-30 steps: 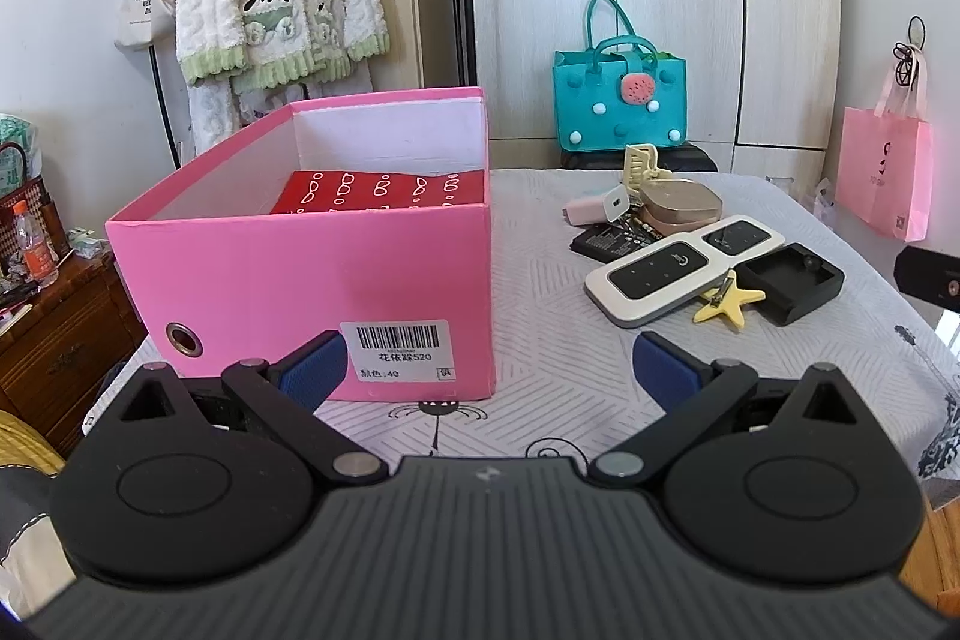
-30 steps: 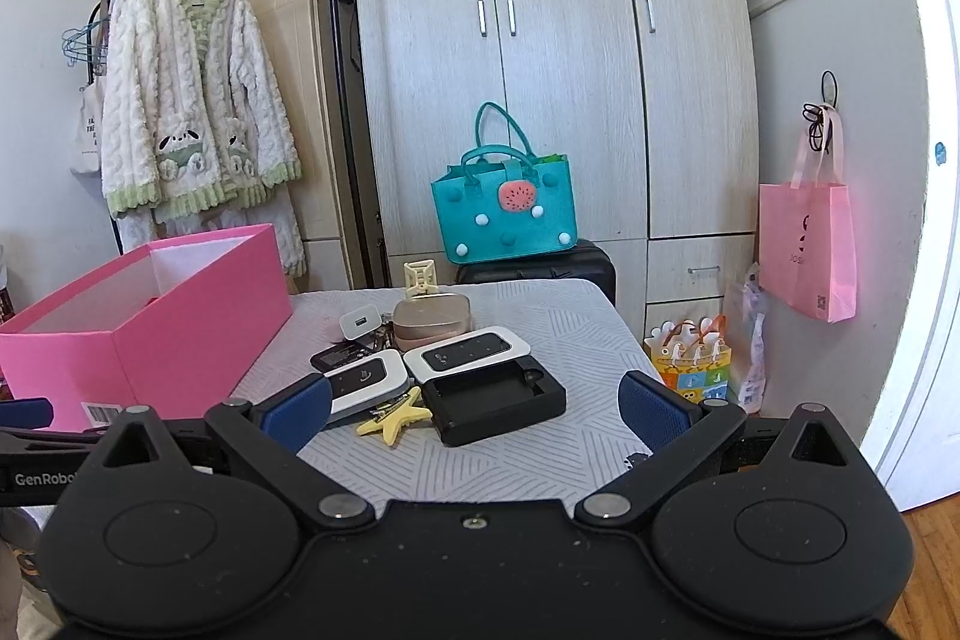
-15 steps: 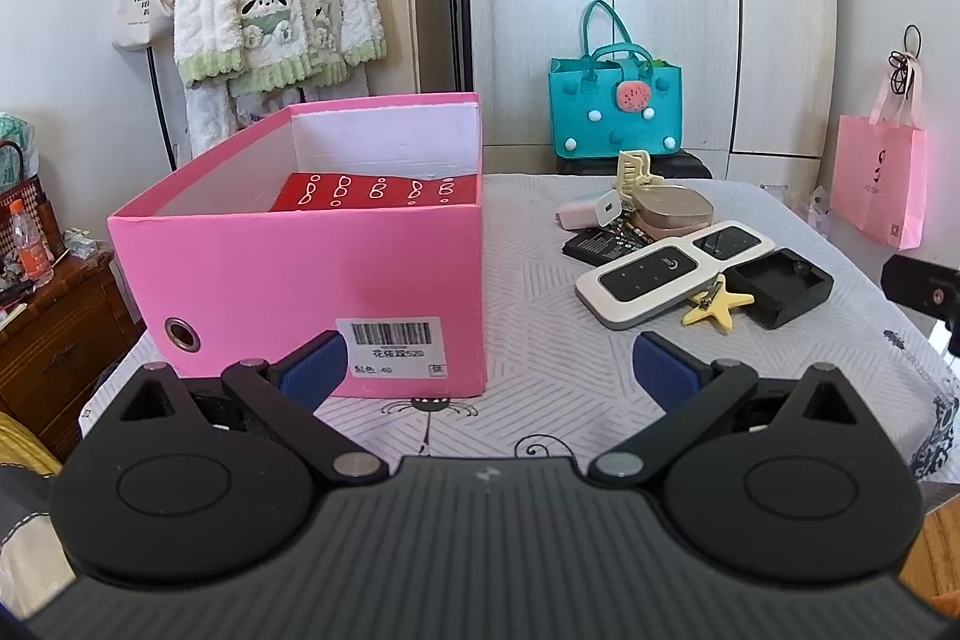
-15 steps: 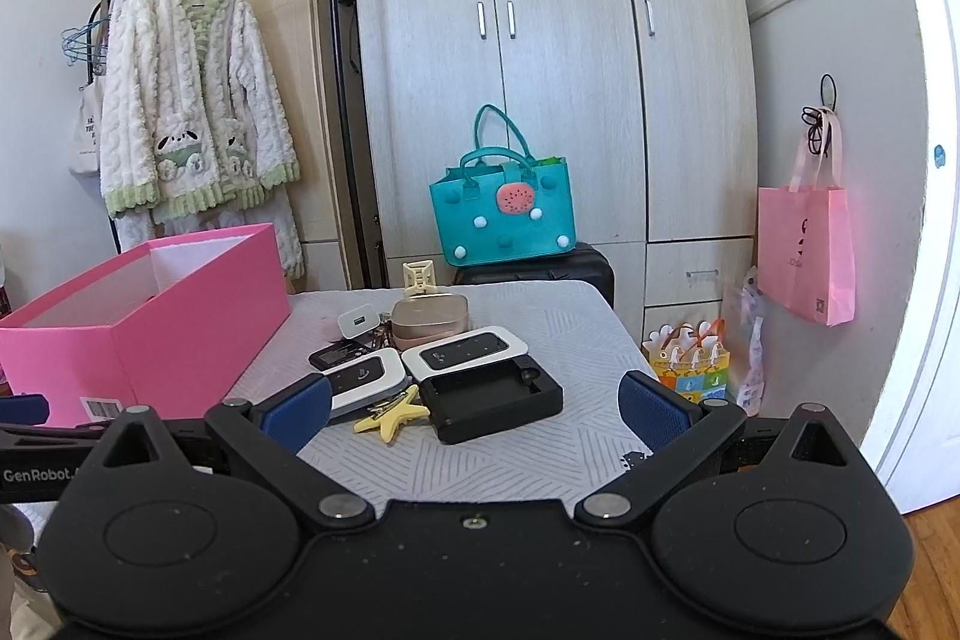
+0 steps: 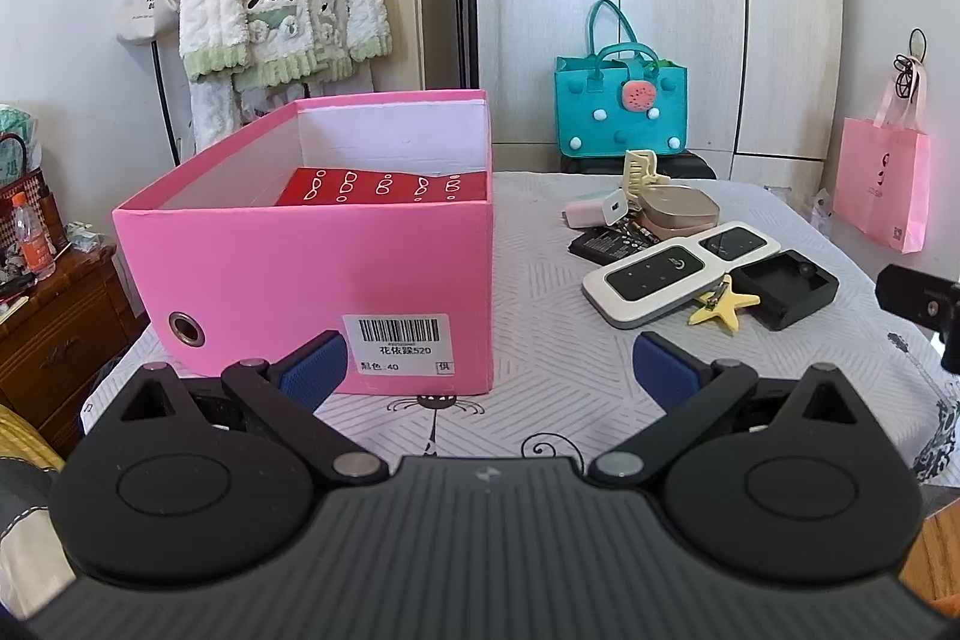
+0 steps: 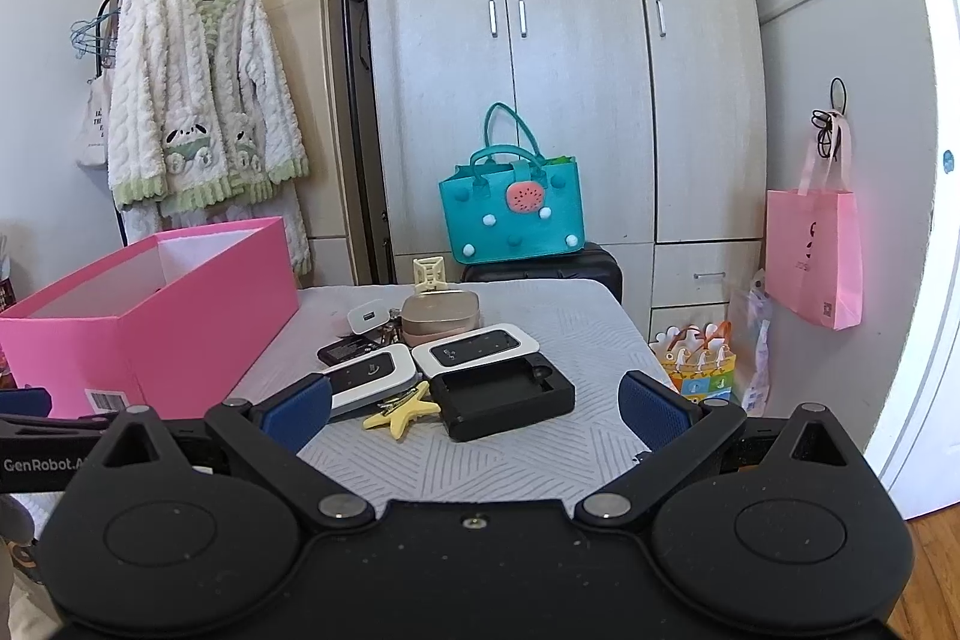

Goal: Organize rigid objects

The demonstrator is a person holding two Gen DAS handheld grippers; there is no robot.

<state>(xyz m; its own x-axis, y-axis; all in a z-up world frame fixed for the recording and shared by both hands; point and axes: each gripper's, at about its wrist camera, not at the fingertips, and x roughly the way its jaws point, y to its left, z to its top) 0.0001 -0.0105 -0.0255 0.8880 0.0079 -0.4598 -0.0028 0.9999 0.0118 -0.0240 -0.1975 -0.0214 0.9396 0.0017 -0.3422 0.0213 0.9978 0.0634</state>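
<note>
Nearest, at 6 o'clock: left gripper (image 5: 487, 367) and right gripper (image 6: 474, 407), both spread wide, nothing held. At 2 o'clock on the table (image 5: 540, 292): loose pile unsorted — yellow star clip (image 5: 723, 307), black case (image 5: 786, 287), two white devices (image 5: 654, 280), gold case (image 5: 681, 213), charger (image 5: 591, 213), cream hair claw (image 5: 639, 167). At 11 o'clock: pink box (image 5: 312, 274) holding only a red patterned item (image 5: 384, 187); sorting judged barely begun.

You have one pink box (image 5: 336, 268) on the table (image 5: 540, 316), with one red item (image 5: 384, 187) inside it. Count two white devices with dark screens (image 6: 474, 343), one black tray (image 6: 504, 394), one yellow star clip (image 6: 401, 409), one gold case (image 6: 441, 317), one white charger (image 6: 367, 317), one cream claw clip (image 5: 639, 169) and one black battery (image 5: 606, 239).
</note>
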